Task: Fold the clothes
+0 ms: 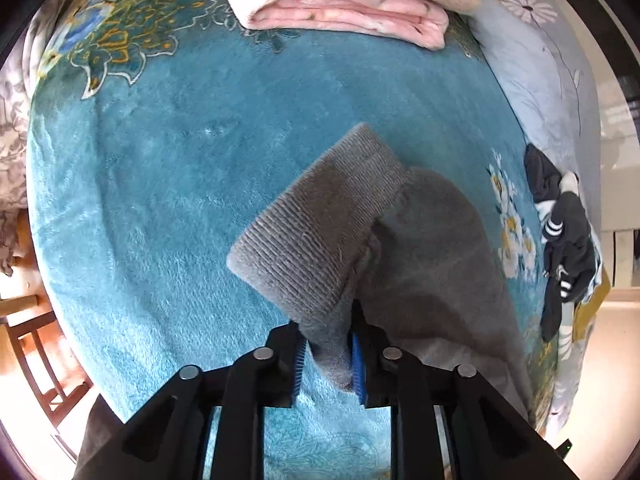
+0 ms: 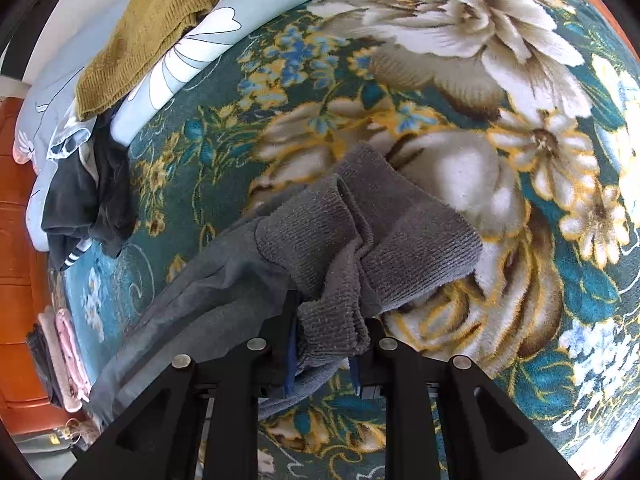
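A grey garment (image 1: 432, 264) with ribbed cuffs lies across the teal floral blanket (image 1: 160, 200) on the bed. My left gripper (image 1: 328, 360) is shut on the fabric just below one ribbed cuff (image 1: 316, 220), which sticks up ahead of the fingers. My right gripper (image 2: 324, 356) is shut on the garment's other ribbed end (image 2: 360, 232), bunched and folded over the fingers. The grey cloth (image 2: 192, 304) trails off to the left in the right wrist view.
A folded stack with a pink item (image 1: 344, 8) sits at the far edge; it also shows in the right wrist view (image 2: 68, 352). A dark striped garment (image 1: 564, 240) (image 2: 92, 200) and a mustard knit (image 2: 148, 32) lie on a pale flowered quilt (image 1: 536, 64). Wooden furniture (image 1: 32, 344) stands beside the bed.
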{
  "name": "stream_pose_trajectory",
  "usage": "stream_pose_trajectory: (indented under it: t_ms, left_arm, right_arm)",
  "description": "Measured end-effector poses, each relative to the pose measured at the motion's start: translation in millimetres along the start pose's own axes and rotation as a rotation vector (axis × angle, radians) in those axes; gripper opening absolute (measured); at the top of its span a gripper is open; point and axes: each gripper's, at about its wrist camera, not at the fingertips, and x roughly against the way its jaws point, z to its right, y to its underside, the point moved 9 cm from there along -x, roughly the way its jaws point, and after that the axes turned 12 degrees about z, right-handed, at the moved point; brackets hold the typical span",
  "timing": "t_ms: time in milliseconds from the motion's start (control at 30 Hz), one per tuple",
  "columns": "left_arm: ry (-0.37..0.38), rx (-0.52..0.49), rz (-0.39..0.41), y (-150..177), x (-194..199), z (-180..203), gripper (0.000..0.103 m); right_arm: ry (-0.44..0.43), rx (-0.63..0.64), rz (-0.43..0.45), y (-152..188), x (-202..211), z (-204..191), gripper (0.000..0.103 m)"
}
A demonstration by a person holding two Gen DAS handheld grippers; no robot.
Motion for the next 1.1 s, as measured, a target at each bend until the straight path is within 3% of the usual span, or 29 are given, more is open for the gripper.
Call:
stream_pose_trajectory:
  t_ms: [133, 300, 367, 467, 567, 700, 767, 900, 1000, 1100]
  left_arm:
    - [-0.063, 0.0, 0.038, 3, 18, -2, 0.045]
    - [-0.061, -0.002, 0.135, 15, 51, 9, 0.046]
    - [-0.032, -0.077, 0.155, 28, 57, 33, 0.047]
    - [0.025, -0.233, 0.148, 60, 53, 77, 0.05]
    - [0.027, -0.357, 0.14, 96, 43, 111, 0.052]
    - [-0.044, -0.561, 0.125, 142, 15, 146, 0.052]
    - [-0.08, -0.612, 0.123, 146, 7, 157, 0.052]
    - [-0.113, -0.612, 0.147, 146, 3, 168, 0.056]
    - [-0.246, -0.675, 0.091, 160, -20, 158, 0.056]
    - [-0.309, -0.629, 0.066, 157, -28, 144, 0.055]
  right_arm:
    - [-0.03, -0.019, -0.021, 1, 11, 6, 0.033]
    - [-0.034, 0.017, -0.037, -7, 26, 6, 0.044]
    - [-0.017, 0.021, -0.011, -14, 32, 12, 0.051]
    - [0.0, -0.062, 0.047, -23, 40, 30, 0.052]
    - [-0.028, -0.105, 0.063, -19, 43, 31, 0.052]
    - [-0.081, -0.077, 0.122, -14, 53, 7, 0.052]
    - [-0.133, -0.102, 0.129, -11, 53, -6, 0.052]
    - [-0.139, -0.018, 0.086, -4, 46, -26, 0.052]
    - [-0.096, 0.002, 0.066, 5, 42, -15, 0.052]
    - [-0.074, -0.037, 0.048, 13, 40, 5, 0.052]
